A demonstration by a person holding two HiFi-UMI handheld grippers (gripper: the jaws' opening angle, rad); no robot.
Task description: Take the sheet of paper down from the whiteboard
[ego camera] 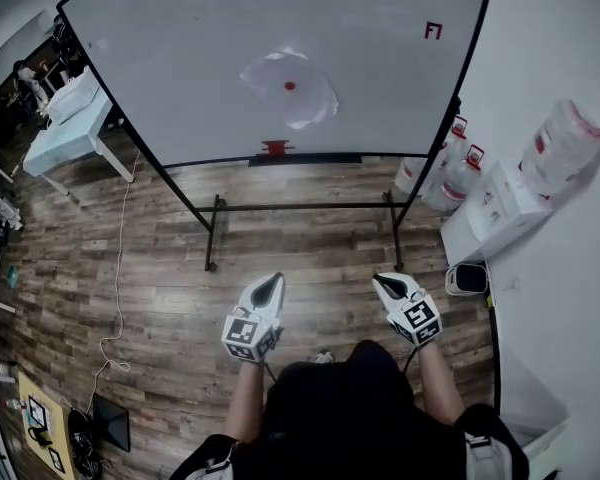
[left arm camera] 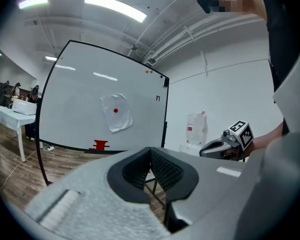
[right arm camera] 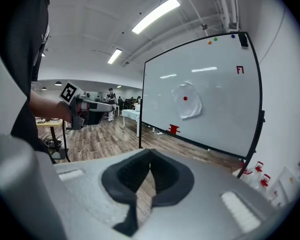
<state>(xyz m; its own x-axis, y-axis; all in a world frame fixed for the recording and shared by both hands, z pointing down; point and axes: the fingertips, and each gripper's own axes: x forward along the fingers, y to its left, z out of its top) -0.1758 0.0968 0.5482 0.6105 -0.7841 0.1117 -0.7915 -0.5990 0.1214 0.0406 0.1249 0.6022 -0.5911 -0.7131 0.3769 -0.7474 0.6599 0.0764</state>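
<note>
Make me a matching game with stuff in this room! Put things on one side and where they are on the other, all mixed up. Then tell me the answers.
Things:
1. sheet of paper
2. red magnet
3. small red object
4. jugs

Places:
A. on the floor, to the right of the whiteboard
B. on the bottom rail of the whiteboard
C. in the middle of the sheet
D. stuck on the middle of the whiteboard

Pairs: 1-D, 2-C, 3-B, 4-A
</note>
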